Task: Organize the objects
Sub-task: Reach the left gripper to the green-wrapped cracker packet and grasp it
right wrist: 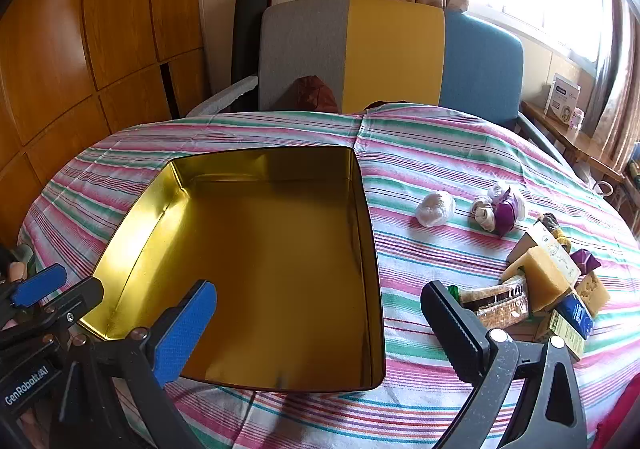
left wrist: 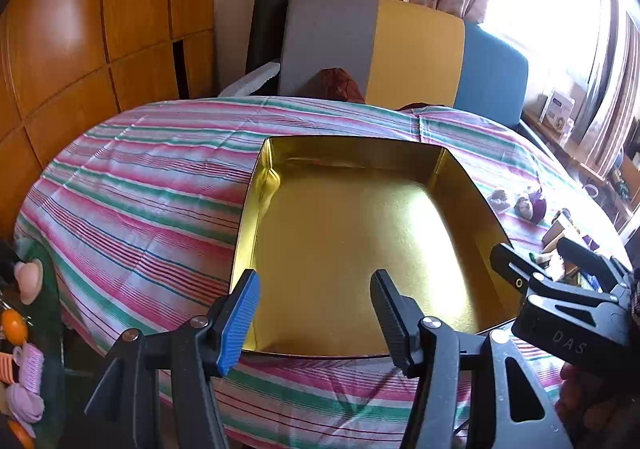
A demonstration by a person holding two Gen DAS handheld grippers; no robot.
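An empty gold tin box (left wrist: 352, 249) sits on the striped tablecloth; it also shows in the right wrist view (right wrist: 272, 269). My left gripper (left wrist: 316, 313) is open and empty above the box's near edge. My right gripper (right wrist: 320, 329) is open and empty over the box's near right corner; it shows in the left wrist view (left wrist: 560, 261) at the right. To the right of the box lie a white wrapped ball (right wrist: 435, 209), a white and purple bundle (right wrist: 500, 209), and a pile with a yellow sponge (right wrist: 544, 281) and small packets (right wrist: 496, 305).
The round table (right wrist: 440, 153) has a pink, green and white striped cloth. A grey, yellow and blue chair (right wrist: 392, 57) stands behind it. Wooden panels (right wrist: 80, 49) line the left. A side shelf (right wrist: 572, 133) with a box is at right. Toys (left wrist: 24, 329) hang at the left edge.
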